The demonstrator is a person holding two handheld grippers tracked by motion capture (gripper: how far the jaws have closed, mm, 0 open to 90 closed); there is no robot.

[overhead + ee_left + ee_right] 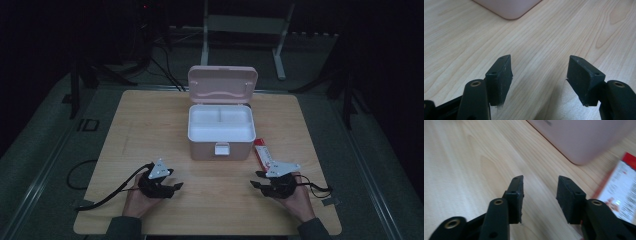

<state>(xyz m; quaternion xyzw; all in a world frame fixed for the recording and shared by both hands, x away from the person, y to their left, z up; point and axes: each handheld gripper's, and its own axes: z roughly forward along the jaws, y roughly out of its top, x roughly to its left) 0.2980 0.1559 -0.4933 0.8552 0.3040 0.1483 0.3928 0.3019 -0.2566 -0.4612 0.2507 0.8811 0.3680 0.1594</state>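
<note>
A pink box [220, 145] stands in the middle of the wooden table [150, 120] with its lid [222, 83] raised and a white tray [220, 125] inside. A flat red and white packet [264, 155] lies just right of the box. My left gripper [174, 179] rests low at the front left, open, with bare wood between its jaws [540, 62]. At the front right, my right gripper [256, 179] is open too and holds nothing [540, 180]. It points towards the box corner [579, 137], with the packet [621, 190] beside its right jaw.
The box's corner [509, 8] lies ahead of the left gripper. A cable [100, 200] trails off the table's front left edge. Beyond the dark table's far edge stand a white frame [245, 30] and black stands [75, 75].
</note>
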